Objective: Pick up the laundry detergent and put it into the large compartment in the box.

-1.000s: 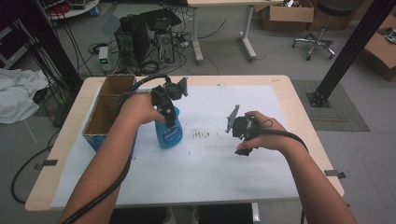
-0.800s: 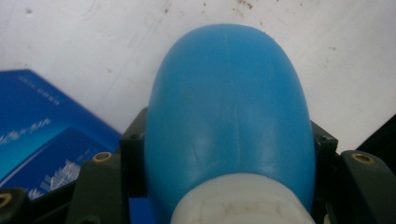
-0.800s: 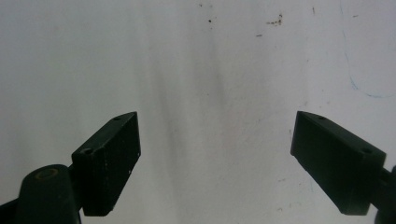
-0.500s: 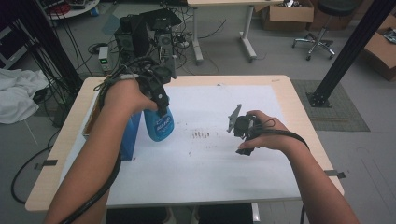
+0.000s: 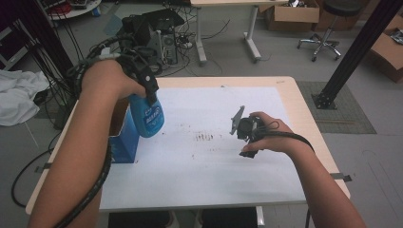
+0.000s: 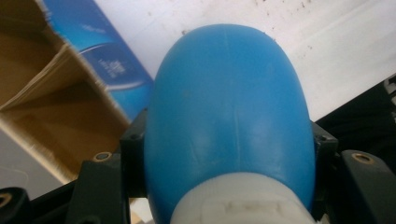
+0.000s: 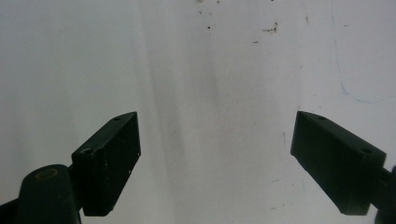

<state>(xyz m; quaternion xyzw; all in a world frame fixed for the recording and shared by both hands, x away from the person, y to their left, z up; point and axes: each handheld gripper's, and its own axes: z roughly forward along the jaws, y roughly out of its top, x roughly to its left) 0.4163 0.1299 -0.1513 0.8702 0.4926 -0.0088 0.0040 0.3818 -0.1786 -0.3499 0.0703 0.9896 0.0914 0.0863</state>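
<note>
Blue bottle (image 5: 148, 118) in raised left tongs (image 5: 151, 92)

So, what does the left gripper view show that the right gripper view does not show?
Left gripper view alone: the blue bottle clamped between the jaws of the left gripper, with its white collar at the bottom, and the open cardboard box with a blue side. Right gripper view alone: the right gripper with jaws wide apart, nothing between them. Both share the white table sheet with small brown specks.

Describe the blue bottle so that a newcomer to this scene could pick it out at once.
Start at the white sheet on the table, then its left edge, where an open cardboard box stands. Beside it hangs the blue bottle, clamped in the left gripper, off the table.
</note>
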